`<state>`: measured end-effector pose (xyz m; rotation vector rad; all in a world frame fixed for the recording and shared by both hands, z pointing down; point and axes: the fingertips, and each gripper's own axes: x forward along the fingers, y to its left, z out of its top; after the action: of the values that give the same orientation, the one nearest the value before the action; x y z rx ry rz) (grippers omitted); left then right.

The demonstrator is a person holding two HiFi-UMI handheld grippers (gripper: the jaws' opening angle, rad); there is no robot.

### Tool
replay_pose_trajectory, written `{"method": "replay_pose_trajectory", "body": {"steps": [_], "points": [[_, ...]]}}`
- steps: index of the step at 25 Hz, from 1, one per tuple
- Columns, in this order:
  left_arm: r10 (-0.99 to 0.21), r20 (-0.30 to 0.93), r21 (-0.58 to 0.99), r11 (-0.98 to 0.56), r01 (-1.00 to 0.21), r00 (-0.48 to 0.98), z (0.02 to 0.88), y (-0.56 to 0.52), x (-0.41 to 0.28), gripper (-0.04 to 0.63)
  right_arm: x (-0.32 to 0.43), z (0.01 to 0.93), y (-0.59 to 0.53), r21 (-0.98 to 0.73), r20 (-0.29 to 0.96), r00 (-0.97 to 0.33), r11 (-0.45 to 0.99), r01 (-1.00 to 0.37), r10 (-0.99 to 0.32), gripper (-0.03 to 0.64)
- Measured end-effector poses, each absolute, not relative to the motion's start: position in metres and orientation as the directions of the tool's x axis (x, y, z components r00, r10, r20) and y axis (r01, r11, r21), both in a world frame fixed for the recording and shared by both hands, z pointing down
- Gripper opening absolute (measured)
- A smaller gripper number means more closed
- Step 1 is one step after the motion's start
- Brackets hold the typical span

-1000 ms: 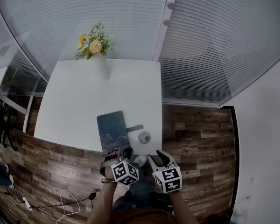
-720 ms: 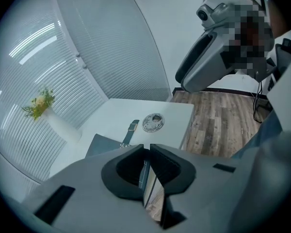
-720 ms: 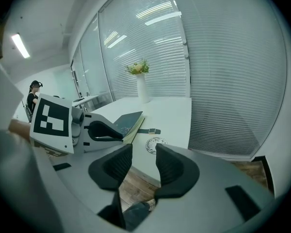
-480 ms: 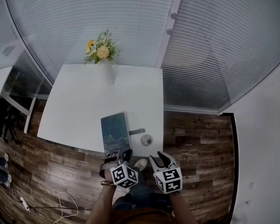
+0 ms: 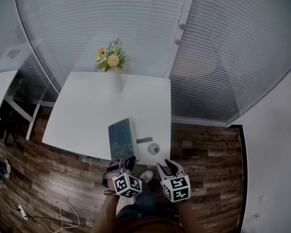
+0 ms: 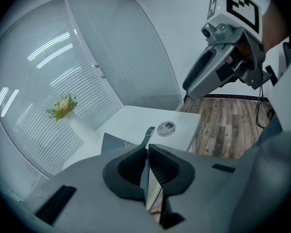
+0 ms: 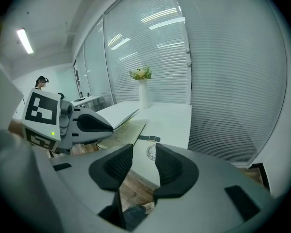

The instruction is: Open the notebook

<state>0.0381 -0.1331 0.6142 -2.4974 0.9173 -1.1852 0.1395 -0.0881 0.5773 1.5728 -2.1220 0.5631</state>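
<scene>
Dark teal and thin, the notebook [image 5: 121,138] lies near the front edge of the white table [image 5: 82,115]. Its long side runs away from me, which puts its near end within easy reach of both tools. My left gripper [image 6: 147,152] has its jaws pinched together on the cover [image 6: 145,181]. They have just been closing, and the thin board stands edge-on between the pads. I read that bite at the near end as deliberate: taken away from the spine, the cover can swing up like a flap. In the right gripper view it is raised at a slant, with a pale written page [image 7: 124,133] showing beneath. I judge the opening begun but far from flat.

My right gripper [image 7: 144,149] hangs just beside the left, short of the table edge. Its jaws are apart with nothing between them, though they have just been narrowing a little. It sits there, I think, as a spare hand to pin the pages or take the cover once it stands higher.

A dark strap [image 5: 144,140] and a small round disc [image 5: 153,148] lie just right of the notebook. They are clear of the swing if the spine is on the left, which I cannot confirm. The vase of flowers [image 5: 115,76] stands at the far edge, well apart.
</scene>
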Motion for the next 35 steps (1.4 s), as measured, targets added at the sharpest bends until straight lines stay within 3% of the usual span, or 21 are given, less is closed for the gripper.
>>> {"method": "replay_pose_trajectory", "body": {"steps": [16,35], "points": [[-0.722,0.532,-0.403,-0.676,-0.617,0.443,0.581,-0.135,-0.015,0.040,0.097,0.566,-0.091,-0.046,0.536,-0.328,0.361,-0.932,-0.778,0.152],[-0.809,0.436,-0.084,-0.473,-0.877,0.395,0.558,-0.154,-0.109,0.037,0.061,0.562,-0.115,-0.039,0.519,-0.374,0.416,-0.908,-0.768,0.137]]}}
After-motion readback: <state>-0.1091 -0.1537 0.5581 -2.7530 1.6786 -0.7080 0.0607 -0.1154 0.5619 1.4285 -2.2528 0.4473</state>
